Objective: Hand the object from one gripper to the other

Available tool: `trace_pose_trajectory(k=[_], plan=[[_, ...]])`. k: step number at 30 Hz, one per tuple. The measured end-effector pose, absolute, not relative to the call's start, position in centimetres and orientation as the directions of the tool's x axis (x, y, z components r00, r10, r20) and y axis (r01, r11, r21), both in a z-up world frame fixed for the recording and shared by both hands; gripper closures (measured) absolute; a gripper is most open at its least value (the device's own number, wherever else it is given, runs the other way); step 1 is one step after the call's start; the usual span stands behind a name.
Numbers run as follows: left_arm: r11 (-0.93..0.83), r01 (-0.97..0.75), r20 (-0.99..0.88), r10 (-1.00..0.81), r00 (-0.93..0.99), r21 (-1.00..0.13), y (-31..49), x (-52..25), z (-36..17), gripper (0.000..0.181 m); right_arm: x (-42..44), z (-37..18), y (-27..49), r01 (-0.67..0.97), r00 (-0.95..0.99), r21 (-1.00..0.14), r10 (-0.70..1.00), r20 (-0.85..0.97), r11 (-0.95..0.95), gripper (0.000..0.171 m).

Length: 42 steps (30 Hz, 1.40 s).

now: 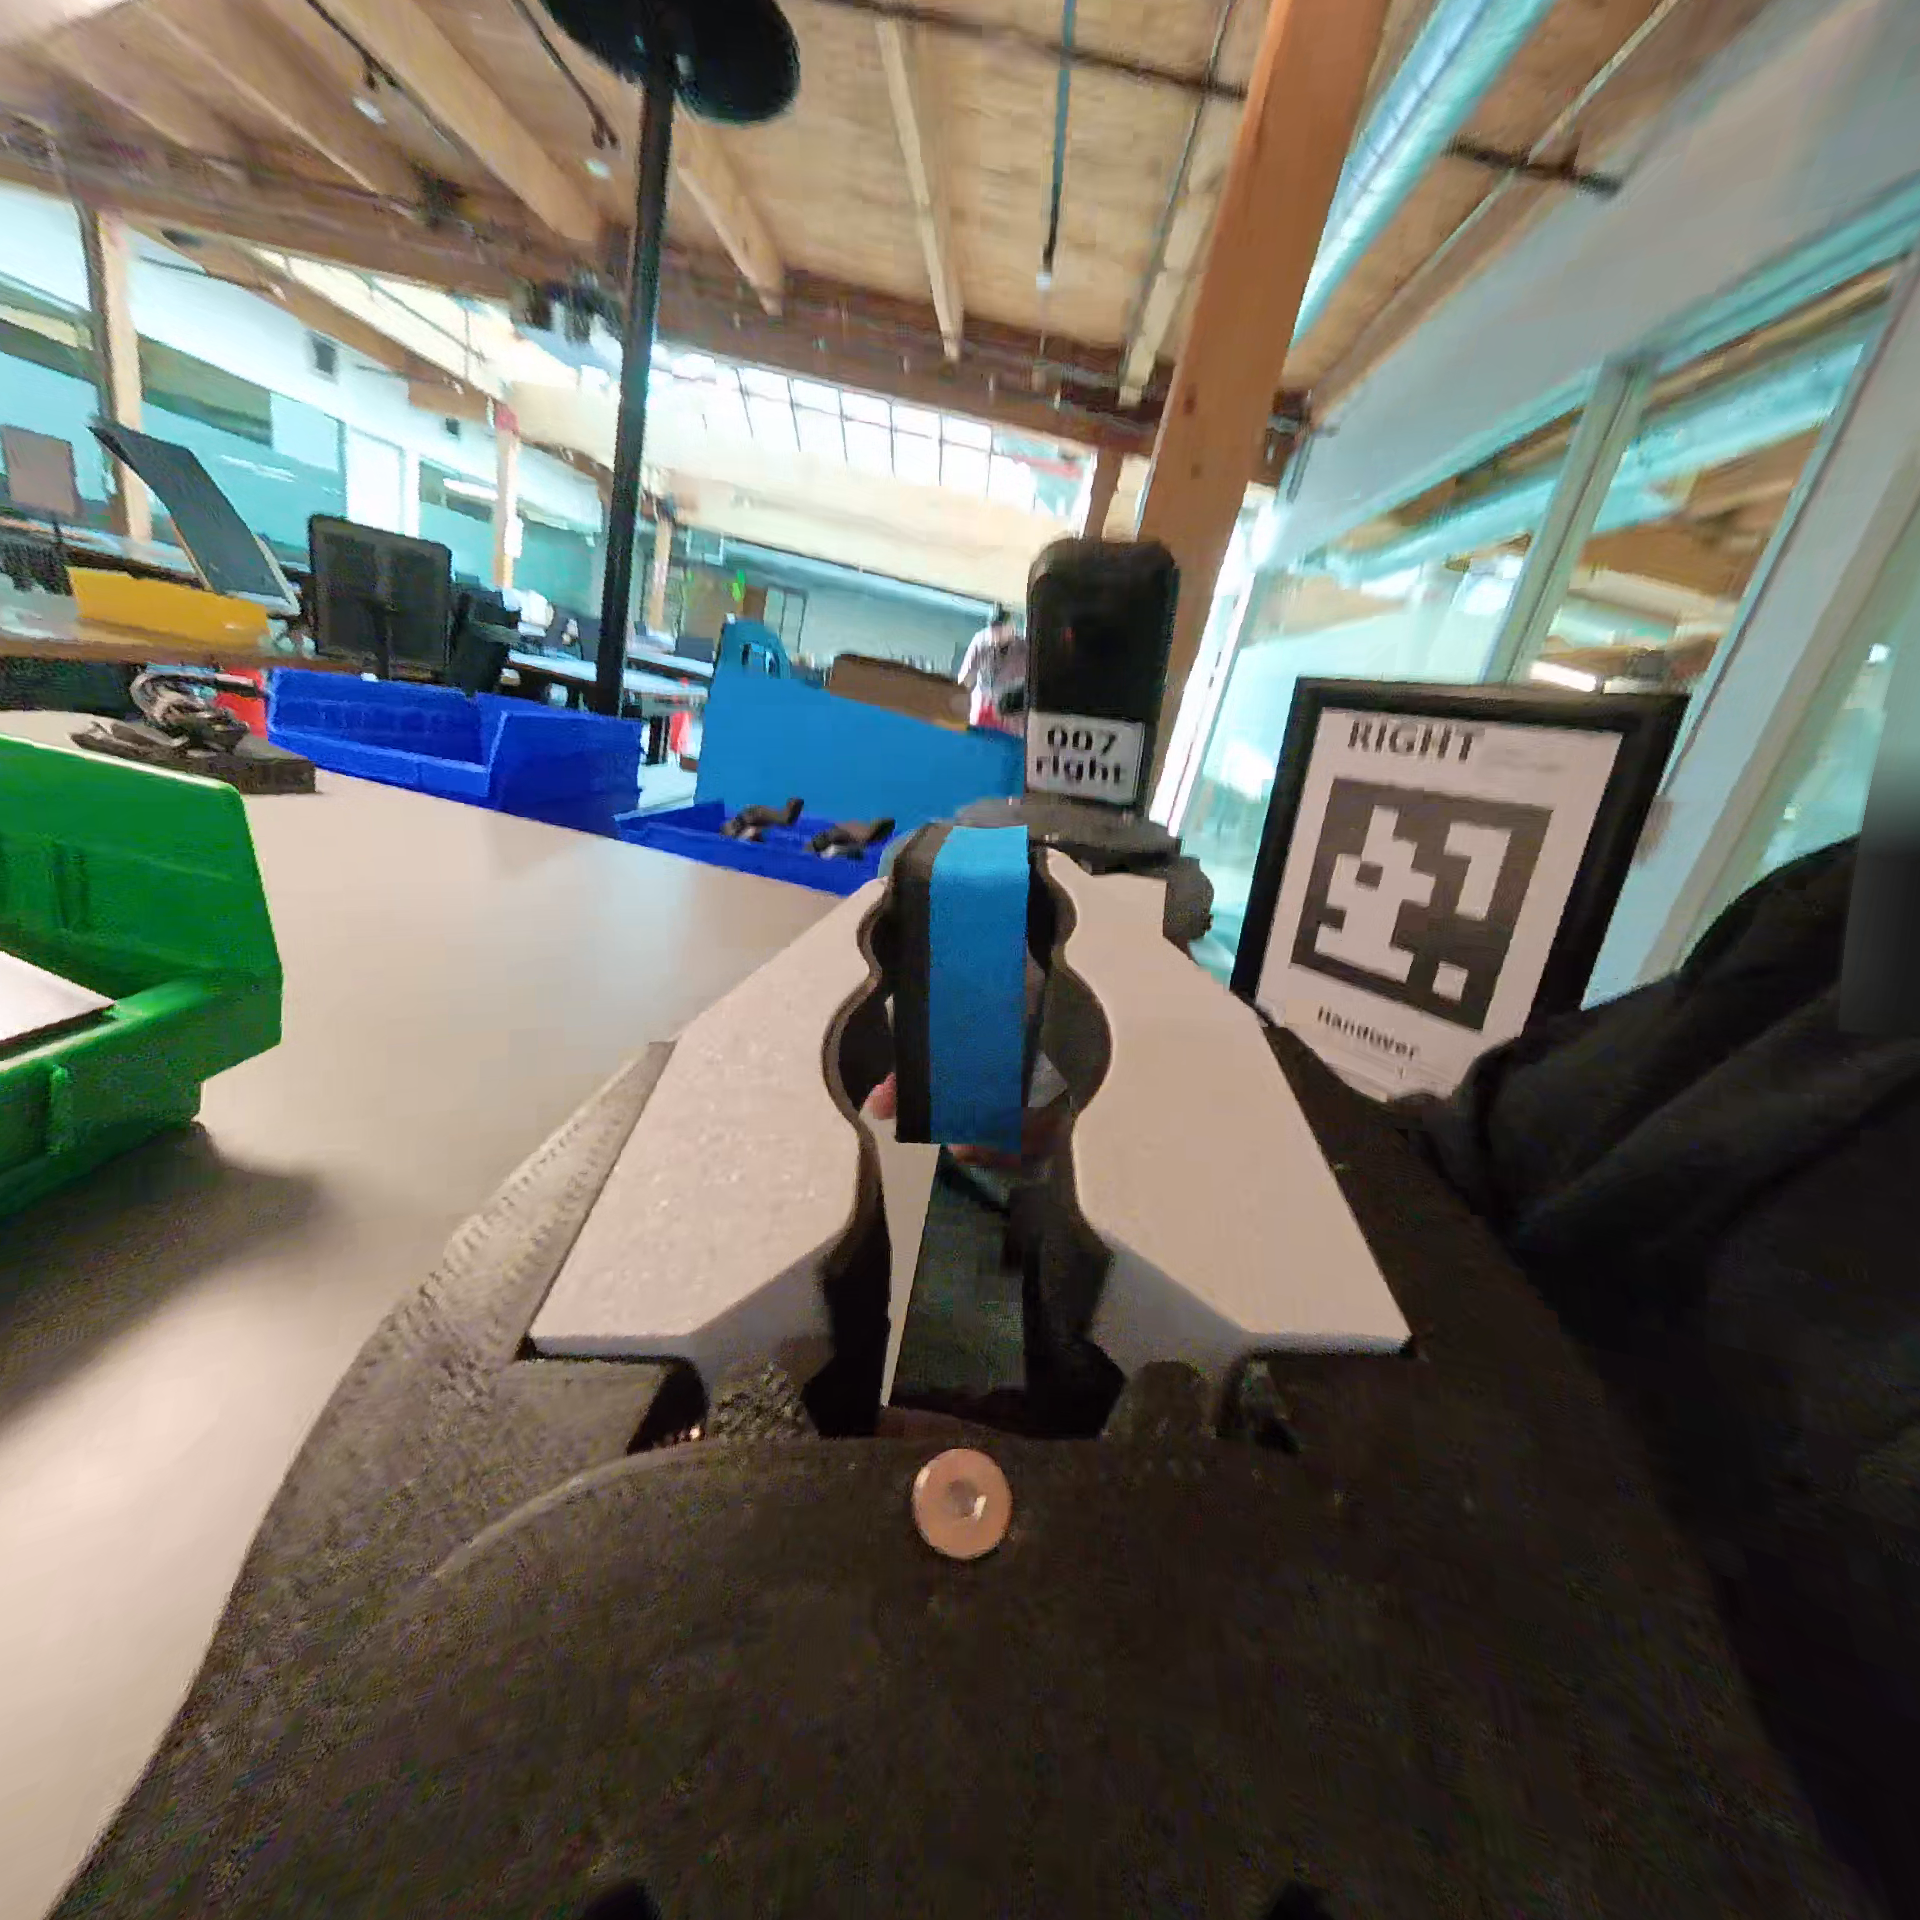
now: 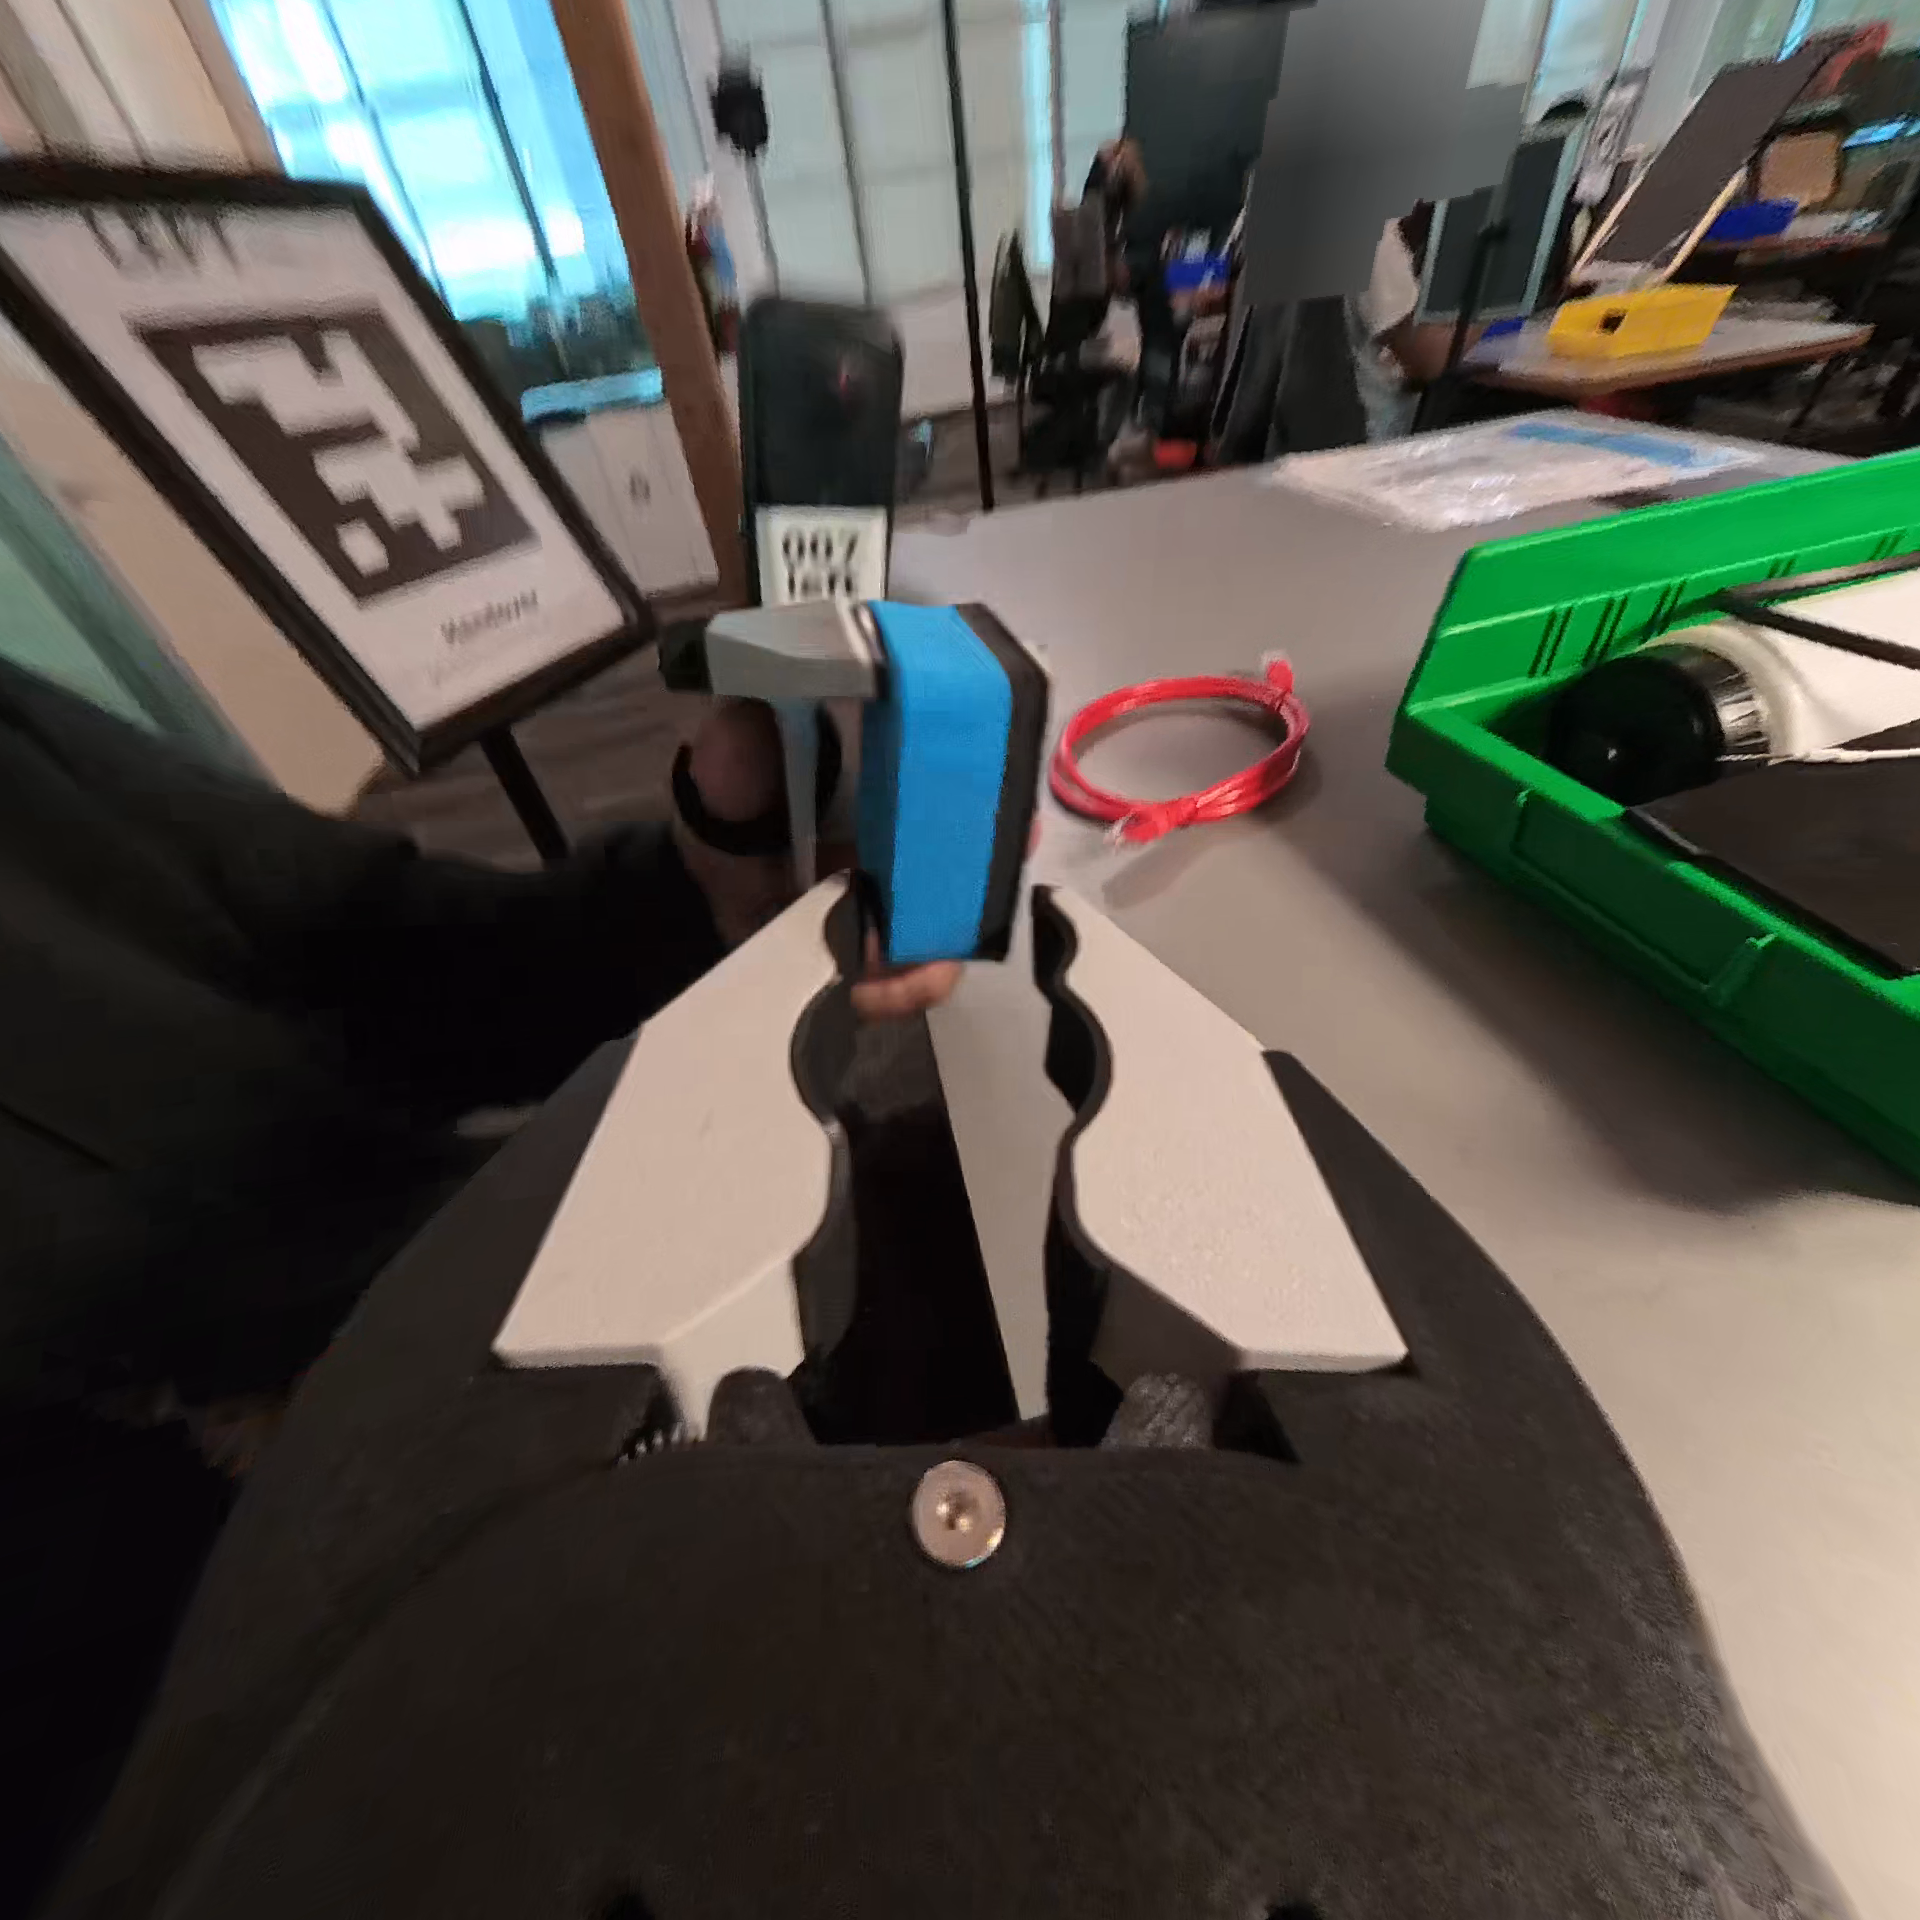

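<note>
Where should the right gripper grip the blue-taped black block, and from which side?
Likely its lower end, from below: the black block wrapped in blue tape stands upright, the left gripper's grey fingers clamp its top, and its flat sides face the open right gripper.

Framed sign (image 1: 1439,883) and handle sticker (image 1: 1081,764) bear writing.

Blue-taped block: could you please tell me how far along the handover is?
Done: the left gripper is shut on the blue-taped block, held above the table. In hand: the right gripper is open, tips flanking the block's lower end. Left: close the right, then release the left.
</note>
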<state>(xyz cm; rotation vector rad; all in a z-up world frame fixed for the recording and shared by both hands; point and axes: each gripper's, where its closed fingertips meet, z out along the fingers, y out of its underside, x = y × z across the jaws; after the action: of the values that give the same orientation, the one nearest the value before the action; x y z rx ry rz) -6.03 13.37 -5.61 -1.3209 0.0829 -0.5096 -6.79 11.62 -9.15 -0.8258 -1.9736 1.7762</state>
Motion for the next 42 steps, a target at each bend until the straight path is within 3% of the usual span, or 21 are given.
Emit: trace_pose_trajectory(k=[3,4,5,6,11,14,16,20,22,23,25,28,33,35,38,40,42], plan=[[0.301,0.514,0.349,-0.461,0.816,-0.804,12.3,-7.6,-3.3,0.159,-7.4,-7.9,11.6,0.181,-0.764,-0.975,0.606,-0.220,-0.125,0.122],[0.325,0.570,0.392,-0.474,0.789,-0.755,12.2,-8.1,-3.2,0.159,-7.5,-7.7,11.4,0.178,-0.766,-0.972,0.598,-0.236,-0.156,0.124],[0.319,0.606,0.425,-0.483,0.765,-0.728,12.5,-8.2,-3.4,0.158,-7.7,-7.5,11.4,0.166,-0.762,-0.971,0.603,-0.237,-0.173,0.137],[0.290,0.617,0.443,-0.486,0.754,-0.732,13.0,-7.9,-3.9,0.157,-7.9,-7.4,11.4,0.153,-0.757,-0.972,0.612,-0.230,-0.176,0.148],[0.199,0.547,0.412,-0.468,0.782,-0.813,13.4,-7.3,-4.8,0.134,-7.0,-8.6,11.8,0.192,-0.773,-0.980,0.609,-0.180,-0.045,0.149],[0.071,0.404,0.330,-0.460,0.824,-0.912,13.7,-5.6,-6.4,0.153,-6.2,-9.7,12.1,0.217,-0.781,-0.973,0.611,-0.128,0.073,0.149],[0.096,0.359,0.286,-0.433,0.855,-0.928,13.8,-5.6,-6.3,0.156,-6.3,-9.2,12.2,0.201,-0.777,-0.978,0.616,-0.128,0.050,0.146],[0.289,0.566,0.400,-0.470,0.787,-0.772,13.1,-7.2,-3.8,0.159,-7.1,-7.5,12.0,0.185,-0.769,-0.972,0.595,-0.234,-0.143,0.127],[0.310,0.638,0.461,-0.483,0.744,-0.705,13.3,-7.7,-3.9,0.158,-7.5,-7.9,11.4,0.189,-0.766,-0.970,0.596,-0.242,-0.151,0.138],[0.290,0.637,0.465,-0.483,0.742,-0.715,13.7,-7.4,-4.2,0.158,-7.6,-8.1,11.3,0.180,-0.762,-0.974,0.606,-0.228,-0.140,0.147],[0.255,0.609,0.444,-0.487,0.752,-0.751,13.8,-6.9,-4.4,0.155,-7.5,-8.4,11.3,0.193,-0.764,-0.975,0.607,-0.219,-0.110,0.149],[0.186,0.499,0.379,-0.448,0.809,-0.846,13.4,-6.8,-4.9,0.136,-6.5,-9.4,11.4,0.230,-0.786,-0.973,0.588,-0.188,-0.004,0.149],[0.096,0.327,0.258,-0.426,0.867,-0.940,13.6,-5.5,-6.1,0.157,-5.8,-10.7,11.7,0.258,-0.790,-0.959,0.596,-0.142,0.114,0.147],[0.175,0.384,0.289,-0.403,0.868,-0.907,13.6,-6.4,-5.2,0.159,-6.4,-9.6,12.1,0.234,-0.774,-0.972,0.610,-0.171,0.025,0.143],[0.273,0.554,0.413,-0.435,0.800,-0.787,13.3,-7.9,-4.1,0.160,-7.3,-8.9,11.9,0.227,-0.760,-0.970,0.608,-0.231,-0.085,0.124],[0.256,0.605,0.458,-0.456,0.763,-0.754,13.9,-7.7,-4.5,0.159,-7.8,-8.5,12.0,0.194,-0.746,-0.974,0.627,-0.225,-0.118,0.142],[0.234,0.605,0.462,-0.460,0.758,-0.761,14.1,-7.6,-4.7,0.157,-7.7,-8.5,12.0,0.206,-0.750,-0.972,0.620,-0.229,-0.111,0.147]])
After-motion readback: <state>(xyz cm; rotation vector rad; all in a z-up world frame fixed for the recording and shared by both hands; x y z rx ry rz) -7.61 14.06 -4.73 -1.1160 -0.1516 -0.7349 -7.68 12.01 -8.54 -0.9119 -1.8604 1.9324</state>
